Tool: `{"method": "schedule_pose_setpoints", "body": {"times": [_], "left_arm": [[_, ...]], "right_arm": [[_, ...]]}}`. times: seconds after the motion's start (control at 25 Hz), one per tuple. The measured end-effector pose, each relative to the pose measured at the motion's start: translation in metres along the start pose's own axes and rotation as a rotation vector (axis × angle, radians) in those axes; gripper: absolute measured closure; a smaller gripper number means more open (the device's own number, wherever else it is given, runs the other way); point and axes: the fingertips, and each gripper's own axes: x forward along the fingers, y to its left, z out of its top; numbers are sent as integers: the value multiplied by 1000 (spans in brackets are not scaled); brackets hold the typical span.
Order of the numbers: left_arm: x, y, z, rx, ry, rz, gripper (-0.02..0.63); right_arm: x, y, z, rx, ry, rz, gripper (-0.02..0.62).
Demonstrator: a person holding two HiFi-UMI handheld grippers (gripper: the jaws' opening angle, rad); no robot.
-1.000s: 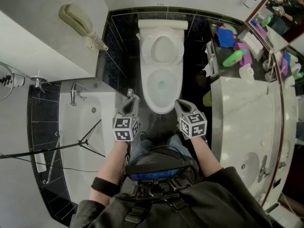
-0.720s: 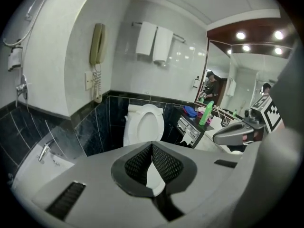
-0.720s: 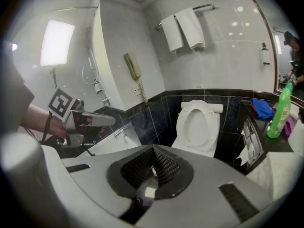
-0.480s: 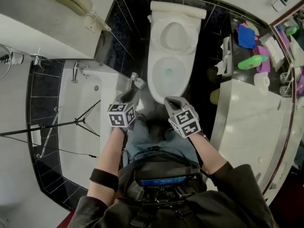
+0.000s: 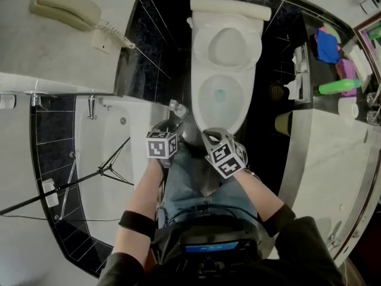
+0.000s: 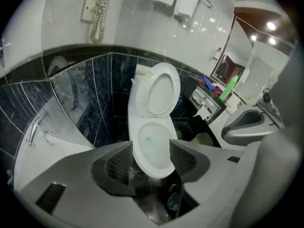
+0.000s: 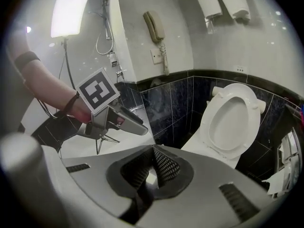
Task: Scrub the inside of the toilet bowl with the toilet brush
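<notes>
Toilet bowl (image 5: 220, 97) ahead, brush not yet in hand.
We have brought both grippers down. Our left gripper (image 6: 151, 152) has just spread its fingers (image 6: 118, 161), empty, the bowl framed well beyond them; our right gripper (image 7: 151, 169) is clenched on nothing. A chrome-topped thing (image 5: 177, 107) beside the bowl, near the left fingers, may be the brush.

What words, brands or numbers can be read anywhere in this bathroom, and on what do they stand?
No readable text anywhere.
Left marker cube and right marker cube: black-and-white square patterns only, no letters.
Green bottle: any label is too small to read.
Wall phone: no legible print.
</notes>
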Motion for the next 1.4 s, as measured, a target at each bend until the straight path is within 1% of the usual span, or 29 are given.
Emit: {"method": "schedule_pose_setpoints", "body": {"times": [0.04,0.16,0.2,0.32,0.48,0.6,0.72,0.88,1.04,1.24,1.4], "left_arm": [[11,8,-2,4,21,2,359],[49,30,-10,19,79,-23,313],[60,41,-13,17,93,-21,310],[93,75,-19,13,125,8,311],[143,107,-38,24,165,-1,311],[173,134,-53,6,202,28,311],[202,156,-60,2,230,31,311],[240,172,-77,22,274,18,311],[272,187,-95,46,316,27,311],[308,200,-107,64,335,29,311],[325,208,-118,71,352,39,311]], "right_arm": [[14,-4,-1,6,13,-4,589],[56,-16,-6,33,48,-10,589],[71,-19,-8,41,60,-11,589],[117,-29,-18,55,89,-18,589],[169,-39,-41,86,129,-15,589],[203,-46,-58,102,159,-9,589],[237,-53,-71,109,181,-13,589],[275,-61,-87,130,198,-20,589],[306,-65,-101,164,197,-26,589],[331,-71,-116,200,199,-35,589],[341,-72,-127,226,197,-31,589]]}}
